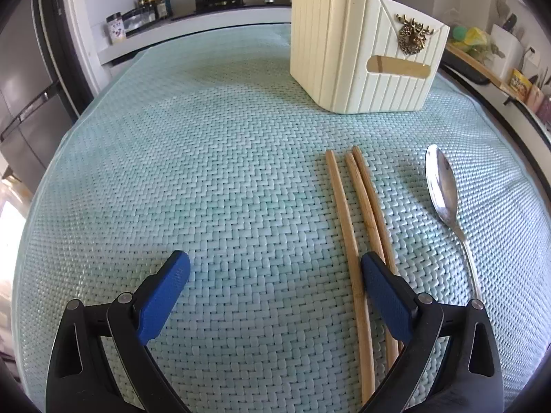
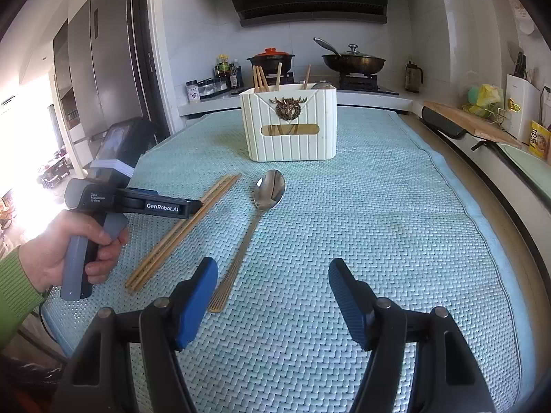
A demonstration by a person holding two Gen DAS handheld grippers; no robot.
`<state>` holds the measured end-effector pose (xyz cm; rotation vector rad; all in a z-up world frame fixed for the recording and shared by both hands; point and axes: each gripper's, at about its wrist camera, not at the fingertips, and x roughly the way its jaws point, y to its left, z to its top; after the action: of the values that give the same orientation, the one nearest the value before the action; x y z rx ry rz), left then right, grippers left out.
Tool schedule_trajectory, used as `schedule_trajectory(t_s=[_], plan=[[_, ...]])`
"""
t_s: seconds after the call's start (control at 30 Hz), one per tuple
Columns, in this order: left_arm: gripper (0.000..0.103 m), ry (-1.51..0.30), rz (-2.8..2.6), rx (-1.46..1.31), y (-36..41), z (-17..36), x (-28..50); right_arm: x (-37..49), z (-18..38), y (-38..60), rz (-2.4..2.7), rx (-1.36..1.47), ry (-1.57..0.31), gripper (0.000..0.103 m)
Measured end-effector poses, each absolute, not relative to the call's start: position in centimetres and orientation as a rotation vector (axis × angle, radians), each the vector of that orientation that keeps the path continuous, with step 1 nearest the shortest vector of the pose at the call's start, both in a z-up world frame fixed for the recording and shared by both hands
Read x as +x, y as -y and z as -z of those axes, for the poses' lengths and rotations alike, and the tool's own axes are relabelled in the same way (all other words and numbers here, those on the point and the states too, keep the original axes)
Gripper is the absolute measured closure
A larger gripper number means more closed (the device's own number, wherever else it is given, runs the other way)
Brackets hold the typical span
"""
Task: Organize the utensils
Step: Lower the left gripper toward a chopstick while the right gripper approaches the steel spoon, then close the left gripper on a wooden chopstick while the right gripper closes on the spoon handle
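Three wooden chopsticks (image 1: 347,220) lie side by side on the pale green woven mat (image 1: 206,172), and a steel spoon (image 1: 442,189) lies to their right. My left gripper (image 1: 275,265) is open just above them. Its right finger (image 1: 385,296) covers two chopsticks, while the third shows inside the gap. The cream ribbed utensil holder (image 1: 365,51) stands further back. In the right wrist view, my right gripper (image 2: 273,272) is open over the mat, with the spoon (image 2: 270,189) handle's end beside its left finger (image 2: 198,296). A hand holds the left gripper (image 2: 194,208) over the chopsticks (image 2: 182,230), in front of the holder (image 2: 289,124).
The holder has several chopsticks (image 2: 261,77) standing in it. Behind the mat is a stove with a black pot (image 2: 272,58) and a wok (image 2: 353,60). A fridge (image 2: 103,69) stands on the left. A wooden cutting board (image 2: 471,124) and the counter edge run along the right.
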<state>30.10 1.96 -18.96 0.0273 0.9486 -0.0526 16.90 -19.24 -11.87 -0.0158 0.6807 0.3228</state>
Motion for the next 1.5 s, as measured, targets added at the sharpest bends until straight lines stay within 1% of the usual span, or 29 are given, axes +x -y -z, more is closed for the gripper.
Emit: schedule_trajectory(t_s=[0.27,0.5,0.6,0.67,0.73,0.8,0.83,0.97,1.0,1.03,1.07,1.1,1.13,1.17,1.23,1.33,1.5], plan=[[0.004,-0.957,0.061,0.046,-1.7,18.8,30.8,23.0,13.0,17.3,-0.354,-0.018,-0.823,0.034],[0.005,-0.974,0.077,0.038,-2.5,18.8,31.9,29.7,15.7,14.3,-0.347,-0.014,-0.922,0.034],[0.005,-0.976,0.081,0.043,-2.7,18.8,32.5,31.6,16.1,13.0,-0.330,-0.071,-0.918,0.034],[0.008,-0.983,0.080,0.040,-2.6,18.7,32.8,32.8,16.2,12.6,-0.319,-0.097,-0.926,0.035],[0.014,-0.987,0.086,0.038,-2.4,18.5,33.1,33.5,16.2,12.4,-0.294,-0.121,-0.924,0.035],[0.020,-0.990,0.105,0.038,-1.9,18.4,33.3,34.1,16.3,12.3,-0.280,-0.123,-0.921,0.038],[0.021,-0.991,0.111,0.039,-1.6,18.3,33.4,34.2,16.4,12.3,-0.275,-0.125,-0.920,0.041],[0.025,-0.988,0.124,0.053,-0.7,18.3,33.6,34.7,16.3,11.9,-0.263,-0.128,-0.913,0.044],[0.028,-0.986,0.128,0.053,-0.5,18.2,33.6,34.8,16.3,11.9,-0.261,-0.129,-0.911,0.046],[0.032,-0.986,0.129,0.052,-0.4,18.2,33.6,34.8,16.3,11.8,-0.259,-0.132,-0.909,0.052],[0.034,-0.987,0.131,0.048,-0.3,18.1,33.6,34.9,16.3,11.7,-0.259,-0.136,-0.906,0.060],[0.041,-0.988,0.132,0.047,-0.2,18.0,33.7,35.2,16.3,11.6,-0.258,-0.137,-0.903,0.060],[0.056,-0.986,0.137,0.048,-0.1,17.9,33.7,35.3,16.3,11.6,-0.260,-0.135,-0.905,0.060],[0.064,-0.986,0.146,0.047,0.0,17.8,33.6,35.3,16.3,11.6,-0.262,-0.133,-0.902,0.060],[0.095,-0.996,0.155,0.037,-0.1,17.7,33.9,35.2,16.2,12.0,-0.272,-0.125,-0.897,0.060],[0.098,-0.999,0.160,0.008,-0.3,17.6,33.9,34.9,15.7,12.8,-0.305,-0.079,-0.879,0.060],[0.098,-0.951,0.167,-0.042,-1.1,15.9,32.4,33.2,13.7,14.4,-0.349,-0.043,-0.816,0.061]])
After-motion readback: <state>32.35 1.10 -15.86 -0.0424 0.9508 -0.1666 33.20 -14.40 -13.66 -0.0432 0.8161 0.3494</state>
